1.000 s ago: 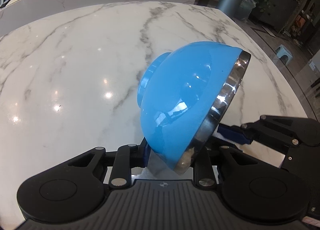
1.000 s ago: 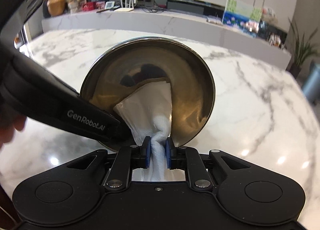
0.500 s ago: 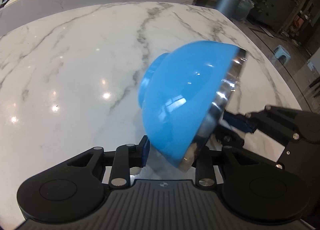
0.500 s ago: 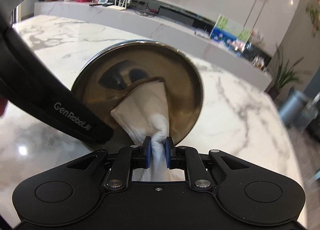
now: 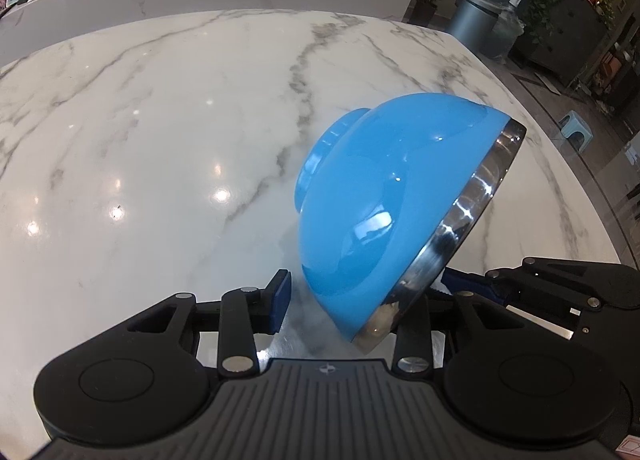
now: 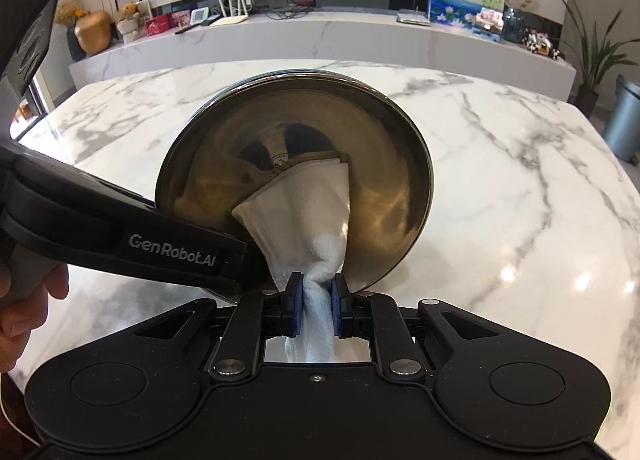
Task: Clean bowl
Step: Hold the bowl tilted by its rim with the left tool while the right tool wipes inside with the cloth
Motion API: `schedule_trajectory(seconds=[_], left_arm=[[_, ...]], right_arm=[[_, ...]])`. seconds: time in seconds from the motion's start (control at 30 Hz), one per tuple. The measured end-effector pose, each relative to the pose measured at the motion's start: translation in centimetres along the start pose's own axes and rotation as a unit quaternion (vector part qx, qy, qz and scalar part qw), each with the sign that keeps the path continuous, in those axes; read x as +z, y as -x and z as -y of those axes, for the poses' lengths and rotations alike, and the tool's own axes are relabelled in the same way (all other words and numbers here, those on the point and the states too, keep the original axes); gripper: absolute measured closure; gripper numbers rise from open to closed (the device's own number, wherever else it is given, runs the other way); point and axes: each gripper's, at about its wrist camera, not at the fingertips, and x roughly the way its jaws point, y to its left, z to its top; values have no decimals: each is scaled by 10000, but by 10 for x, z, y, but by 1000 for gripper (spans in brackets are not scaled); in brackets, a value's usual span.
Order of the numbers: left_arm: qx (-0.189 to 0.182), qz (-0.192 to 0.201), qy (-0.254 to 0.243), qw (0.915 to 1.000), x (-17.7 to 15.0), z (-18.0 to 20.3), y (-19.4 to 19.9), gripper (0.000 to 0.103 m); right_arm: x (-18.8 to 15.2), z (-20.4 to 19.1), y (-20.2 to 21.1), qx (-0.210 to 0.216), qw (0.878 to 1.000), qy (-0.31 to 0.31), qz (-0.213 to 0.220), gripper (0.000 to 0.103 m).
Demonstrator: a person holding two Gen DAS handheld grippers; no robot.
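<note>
While the left gripper [image 5: 340, 308] is closing its jaws around the tilted bowl's [image 5: 384, 196] lower rim above the marble table [image 5: 160, 120], the right gripper [image 6: 314, 300] is clamping a white cloth [image 6: 304, 204] pressed inside it.

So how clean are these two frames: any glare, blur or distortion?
Left wrist view: sharp, fisheye-bent marble table with lamp glare spots, highlights on the blue bowl. Right wrist view: sharp, the bowl's steel inside mirrors dark shapes above the white cloth.
</note>
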Motion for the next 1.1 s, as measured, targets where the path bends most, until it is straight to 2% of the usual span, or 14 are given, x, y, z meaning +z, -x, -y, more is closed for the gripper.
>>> schedule_trajectory(seconds=[0.03, 0.27, 0.47, 0.63, 0.77, 0.87, 1.1], left_arm=[[-57, -31, -33, 10000, 0, 0, 0, 80], [-191, -188, -163, 9995, 1, 0, 0, 80], [-254, -278, -215, 9991, 1, 0, 1, 80], [-277, -322, -330, 9986, 0, 2, 3, 80], [-284, -276, -258, 9989, 0, 1, 3, 79], [-191, -212, -51, 9996, -1, -2, 3, 68], [-157, -166, 147, 9996, -3, -4, 4, 68]], right_arm=[[0, -2, 0, -10, 10000, 36, 1, 91], [-5, -15, 1, -290, 9978, 591, 83, 91], [-8, -15, 1, -618, 9949, 769, 204, 92], [-9, -13, 6, -1011, 9898, 888, 465, 92], [-10, -12, 4, -1015, 9897, 912, 423, 92], [-10, -12, 1, -877, 9924, 804, 310, 92], [-6, -2, -1, -406, 9987, 276, 127, 92]])
